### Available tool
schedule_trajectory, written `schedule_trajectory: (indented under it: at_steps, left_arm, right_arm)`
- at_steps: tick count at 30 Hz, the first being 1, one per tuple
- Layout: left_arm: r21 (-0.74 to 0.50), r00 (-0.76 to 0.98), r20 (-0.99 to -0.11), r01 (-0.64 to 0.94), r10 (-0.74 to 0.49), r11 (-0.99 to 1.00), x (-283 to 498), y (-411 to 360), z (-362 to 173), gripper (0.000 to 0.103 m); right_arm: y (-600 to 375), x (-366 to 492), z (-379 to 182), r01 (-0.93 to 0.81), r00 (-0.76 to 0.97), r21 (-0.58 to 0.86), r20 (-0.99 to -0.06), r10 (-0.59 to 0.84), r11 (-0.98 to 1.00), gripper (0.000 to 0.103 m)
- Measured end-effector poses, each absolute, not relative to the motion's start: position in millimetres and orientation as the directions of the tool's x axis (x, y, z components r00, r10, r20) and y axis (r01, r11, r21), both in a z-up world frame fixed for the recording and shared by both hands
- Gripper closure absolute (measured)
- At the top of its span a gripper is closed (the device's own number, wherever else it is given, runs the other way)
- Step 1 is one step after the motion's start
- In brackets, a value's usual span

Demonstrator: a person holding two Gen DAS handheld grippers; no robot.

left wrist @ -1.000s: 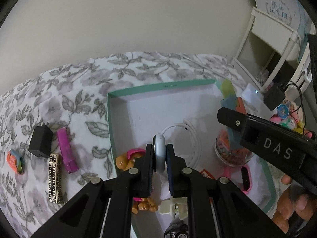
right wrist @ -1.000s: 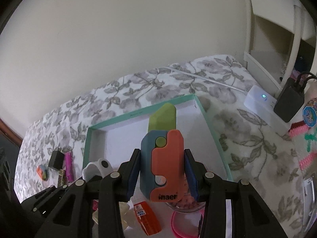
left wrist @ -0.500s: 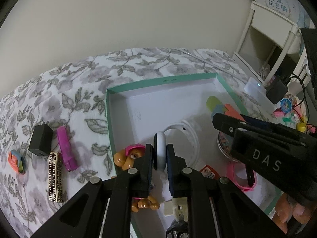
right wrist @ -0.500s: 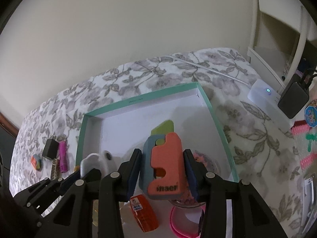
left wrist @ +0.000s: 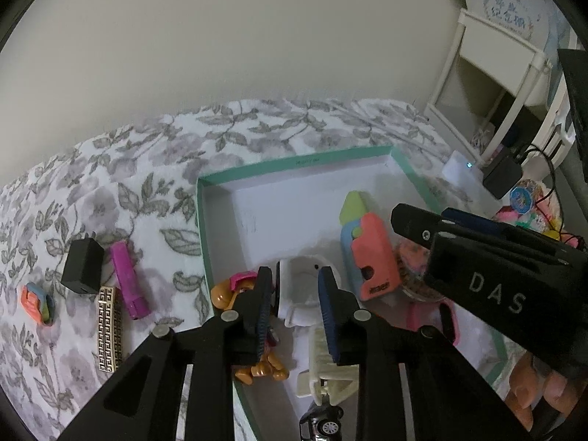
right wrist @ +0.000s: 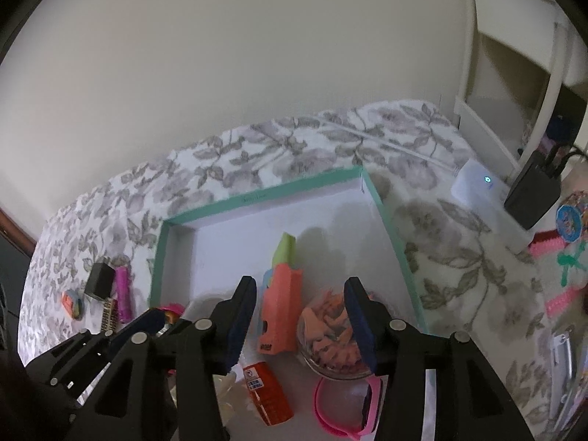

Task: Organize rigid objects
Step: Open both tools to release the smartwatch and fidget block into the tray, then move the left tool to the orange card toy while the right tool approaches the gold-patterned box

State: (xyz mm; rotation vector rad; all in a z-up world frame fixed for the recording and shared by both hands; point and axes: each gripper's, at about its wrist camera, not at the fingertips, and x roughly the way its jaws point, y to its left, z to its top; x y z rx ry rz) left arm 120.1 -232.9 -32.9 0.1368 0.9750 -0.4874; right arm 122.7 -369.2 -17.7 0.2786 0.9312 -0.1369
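A teal-rimmed white box (left wrist: pixel 294 161) (right wrist: pixel 257 194) lies on the flowered cloth. My left gripper (left wrist: pixel 296 294) is open above a white watch (left wrist: pixel 301 294) that lies in the box. My right gripper (right wrist: pixel 297 316) is open over a coral, blue and green toy (right wrist: pixel 281 308), which lies in the box; the toy also shows in the left wrist view (left wrist: pixel 367 250). Outside the box on the left lie a black cube (left wrist: pixel 81 266), a magenta tube (left wrist: pixel 128 279), a gold patterned bar (left wrist: pixel 109 330) and a small orange-blue piece (left wrist: pixel 36 303).
The box also holds a clear jar of bits (right wrist: pixel 330 334), a pink watch (right wrist: pixel 349 408), an orange carton (right wrist: pixel 268 393), an orange figure (left wrist: pixel 257 364), a cream part (left wrist: pixel 327 367) and a toy car (left wrist: pixel 321 422). A white shelf (left wrist: pixel 492 73), a white device (right wrist: pixel 481 183) and a black adapter (right wrist: pixel 533 191) stand at the right.
Both grippers have opened. The left let the white watch go into the box; the right let the coral toy go, and it now lies on the box floor.
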Motion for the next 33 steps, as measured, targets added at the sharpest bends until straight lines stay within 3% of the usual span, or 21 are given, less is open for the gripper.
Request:
schedule_trajectory:
  at_steps: [11,15,17,20,22,23,27,31,33]
  left_arm:
    - [-0.140,0.491,-0.814,0.350,-0.309,0.926,134,-202,-13,0.073]
    - [-0.145,0.492,-0.830,0.262,-0.262,0.954,143,-183,-16,0.062]
    - [-0.150,0.486,-0.837,0.236,-0.250,0.960,146,-177,-19,0.061]
    - [-0.139,0.486,-0.846,0.196,-0.219,0.971,149,-169,-22,0.058]
    - [-0.128,0.487,-0.851,0.165,-0.194,0.978,151,-164,-24,0.043]
    - [-0.125,0.488,-0.853,0.154,-0.185,0.980,152,-161,-25,0.040]
    - [-0.114,0.490,-0.857,0.117,-0.157,0.987,154,-154,-27,0.037]
    - [-0.108,0.487,-0.861,0.102,-0.144,0.989,156,-151,-29,0.024]
    - [-0.109,0.487,-0.862,0.098,-0.143,0.989,156,-150,-30,0.023]
  right_arm:
    - [-371,116,12,0.250,0.631,0.175,-0.776,-0.023,0.952,0.049]
    - [-366,118,6,0.236,0.611,0.154,-0.791,-0.024,0.959,0.049]
    - [-363,119,3,0.231,0.605,0.144,-0.796,-0.026,0.962,0.040]
    - [-359,121,-2,0.221,0.595,0.130,-0.804,-0.028,0.967,0.037]
    - [-355,122,-5,0.215,0.587,0.119,-0.809,-0.031,0.969,0.033]
    - [-354,122,-7,0.212,0.585,0.113,-0.811,-0.033,0.971,0.030]
    - [-350,124,-12,0.201,0.576,0.093,-0.817,-0.041,0.975,0.024]
    - [-347,124,-14,0.191,0.573,0.082,-0.818,-0.043,0.978,0.020]
    - [-345,124,-15,0.187,0.574,0.076,-0.818,-0.046,0.979,0.013]
